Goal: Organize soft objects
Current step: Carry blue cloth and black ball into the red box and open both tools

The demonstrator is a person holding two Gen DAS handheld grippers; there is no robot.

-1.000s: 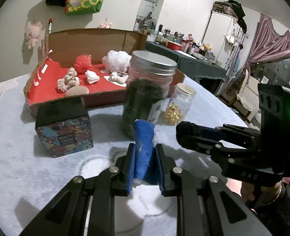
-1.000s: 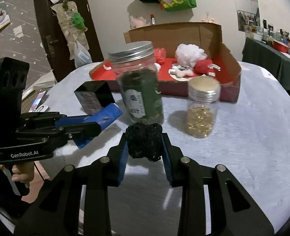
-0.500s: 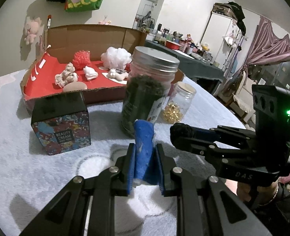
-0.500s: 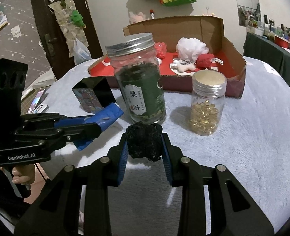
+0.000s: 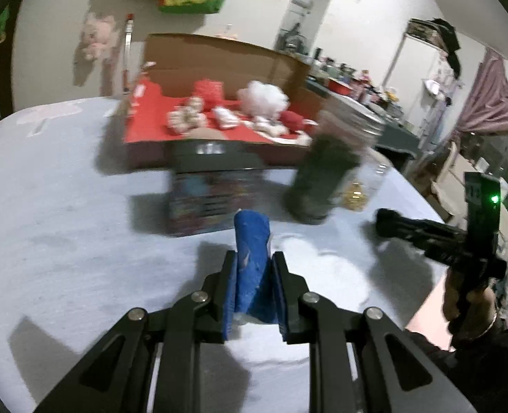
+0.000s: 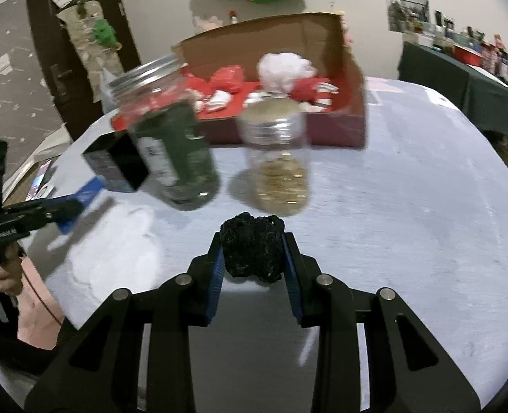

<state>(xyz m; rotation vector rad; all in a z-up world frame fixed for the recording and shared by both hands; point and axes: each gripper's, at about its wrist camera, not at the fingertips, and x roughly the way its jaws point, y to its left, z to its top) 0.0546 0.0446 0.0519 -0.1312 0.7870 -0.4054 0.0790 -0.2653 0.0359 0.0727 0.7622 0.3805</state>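
left gripper (image 5: 254,285) clamps a blue sponge (image 5: 252,258), right gripper (image 6: 252,261) a black puff (image 6: 252,251); box (image 6: 353,69) lies ahead at the table's far edge.

On the tabletop (image 6: 408,206), the tall jar (image 6: 174,144) is standing left of the small jar (image 6: 278,158), the little box (image 6: 116,161) is sitting further left, and the cardboard box (image 6: 350,69) holding soft toys (image 6: 284,69) is lying behind them, ahead of my claws.

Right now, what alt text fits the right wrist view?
The right tool is shut on a black crocheted ball above a pale tablecloth. Ahead stand a green-filled jar, a smaller jar and an open cardboard box of soft toys.
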